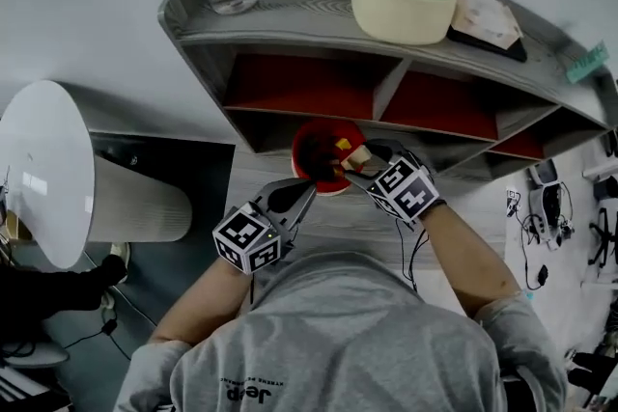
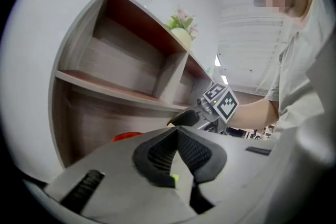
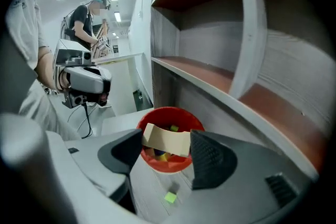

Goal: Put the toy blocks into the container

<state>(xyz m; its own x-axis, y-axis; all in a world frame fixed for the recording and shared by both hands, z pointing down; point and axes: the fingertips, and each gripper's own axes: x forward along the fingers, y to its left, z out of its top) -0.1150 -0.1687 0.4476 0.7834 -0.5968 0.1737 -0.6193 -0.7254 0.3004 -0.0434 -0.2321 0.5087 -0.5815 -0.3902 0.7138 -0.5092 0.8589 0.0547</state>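
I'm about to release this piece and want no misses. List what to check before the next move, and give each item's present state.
1. Right tongs clamped on the beige arch block: ok.
2. Arch block over the red bowl: cannot tell. It lines up in the right gripper view, but the head view puts it near the bowl's right rim.
3. Room in the bowl: ok, the blocks inside sit low.
4. Left tongs shut with nothing between them: ok.
5. All blocks collected: not ok. A small green block lies on the table.
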